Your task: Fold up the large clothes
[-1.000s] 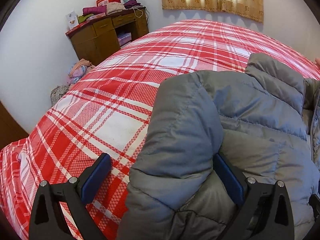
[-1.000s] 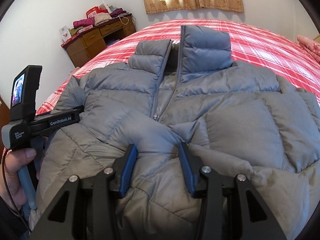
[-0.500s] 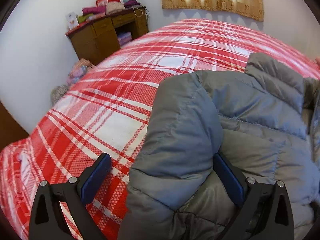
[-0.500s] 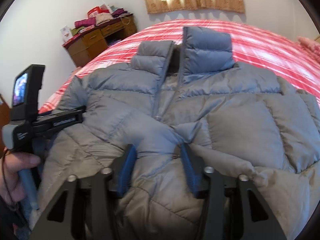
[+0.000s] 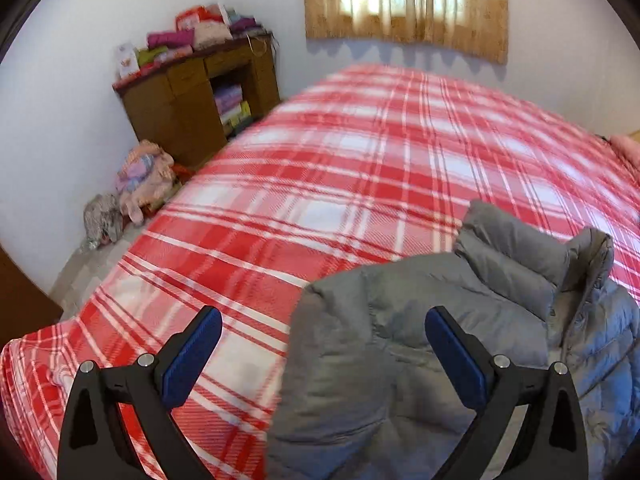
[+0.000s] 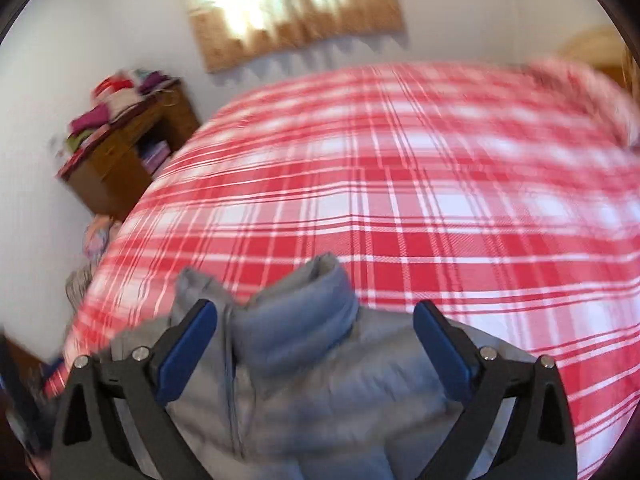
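Grey puffer jacket lies near the front edge of the plaid bed, collar toward the far edge. Left gripper gapes, holding nothing; right gripper has just been opening, jaws wide above the collar, nothing pinched. Looks light, soft, puffy, slippery: grab hem or shoulder seams.

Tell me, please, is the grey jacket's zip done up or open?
Partly open: the grey jacket gapes at the collar.

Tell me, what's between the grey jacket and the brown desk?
Only bare red plaid blanket lies between the grey jacket and the brown desk; the left wrist view shows it best.
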### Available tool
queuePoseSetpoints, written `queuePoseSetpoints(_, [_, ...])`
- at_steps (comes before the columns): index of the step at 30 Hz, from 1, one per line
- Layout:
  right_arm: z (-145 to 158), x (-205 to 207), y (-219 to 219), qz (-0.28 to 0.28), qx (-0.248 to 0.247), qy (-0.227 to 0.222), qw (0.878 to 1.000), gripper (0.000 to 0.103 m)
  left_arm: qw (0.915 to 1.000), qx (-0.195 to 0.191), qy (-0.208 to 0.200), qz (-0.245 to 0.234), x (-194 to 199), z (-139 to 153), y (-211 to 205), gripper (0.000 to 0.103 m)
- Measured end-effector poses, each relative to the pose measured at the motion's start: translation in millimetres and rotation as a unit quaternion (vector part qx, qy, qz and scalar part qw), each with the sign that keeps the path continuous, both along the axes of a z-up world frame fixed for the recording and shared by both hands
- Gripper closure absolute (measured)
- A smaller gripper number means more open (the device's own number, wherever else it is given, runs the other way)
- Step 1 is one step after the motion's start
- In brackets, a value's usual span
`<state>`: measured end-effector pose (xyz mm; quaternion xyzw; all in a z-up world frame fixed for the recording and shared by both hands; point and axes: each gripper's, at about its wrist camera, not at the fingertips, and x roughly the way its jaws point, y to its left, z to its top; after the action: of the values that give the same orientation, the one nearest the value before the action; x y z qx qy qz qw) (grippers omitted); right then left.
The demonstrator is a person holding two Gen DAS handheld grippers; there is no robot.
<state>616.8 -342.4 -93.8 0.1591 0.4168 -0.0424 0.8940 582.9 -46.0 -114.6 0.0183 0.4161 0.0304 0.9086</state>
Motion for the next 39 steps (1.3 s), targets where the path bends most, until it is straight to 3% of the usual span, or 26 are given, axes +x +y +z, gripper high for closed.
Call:
queuePoseSetpoints(2, [-17.1, 19.1, -2.1, -0.002, -0.001, 0.028, 1.000, 0.003, 1.0000, 0.008, -0.001, 0.000, 2.1, -2.0, -8.5, 0.001])
queuePoseSetpoints(4, [-33.2, 23.8, -4.9, 0.009, -0.008, 0.056, 0.998, 0.013, 0.9999, 0.007, -0.007, -0.011, -0.3, -1.2, -15.7, 0.001])
queuePoseSetpoints(6, [-42.5, 15.6, -13.7, 0.024, 0.028, 0.067, 0.997, 0.058, 0.9997, 0.004, -0.015, -0.018, -1.4, 1.6, -20.0, 0.001])
queuePoseSetpoints(8, [-46.3, 2.9, -18.3, 0.038, 0.046, 0.070, 0.996, 0.081, 0.9990, 0.005, -0.035, -0.027, -0.5, 9.3, -24.9, 0.001])
queuePoseSetpoints(9, [-44.3, -6.3, -17.7, 0.045, 0.039, 0.063, 0.996, 0.086, 0.9987, 0.007, -0.042, -0.027, 1.5, 12.5, -27.3, 0.001])
queuePoseSetpoints(16, [-39.3, -52.3, -17.6, 0.077, 0.000, 0.025, 0.997, 0.092, 0.9953, -0.001, -0.093, -0.028, 37.9, 49.0, -67.3, 0.001])
queuePoseSetpoints(20, [-44.5, -65.2, -9.9, 0.095, -0.029, 0.005, 0.995, 0.093, 0.9953, 0.007, -0.094, -0.025, 69.0, 50.3, -95.4, 0.001])
queuePoseSetpoints(24, [-52.3, -68.9, -11.5, 0.094, -0.036, 0.002, 0.995, 0.093, 0.9958, 0.057, -0.064, -0.031, 86.5, 23.4, -115.3, 0.001])
queuePoseSetpoints(28, [-52.7, -71.7, -20.0, 0.089, -0.042, -0.010, 0.995, 0.093, 0.9941, 0.100, -0.019, -0.038, 76.4, -13.7, -101.7, 0.001])
queuePoseSetpoints(36, [-66.1, -74.9, -34.8, 0.067, -0.039, -0.012, 0.997, 0.093, 0.9935, 0.108, 0.013, -0.034, 40.2, -41.1, -60.4, 0.001])
queuePoseSetpoints(39, [-71.6, -75.5, -36.0, 0.061, -0.037, -0.010, 0.997, 0.093, 0.9959, 0.086, -0.011, -0.026, 37.2, -31.7, -55.8, 0.001])
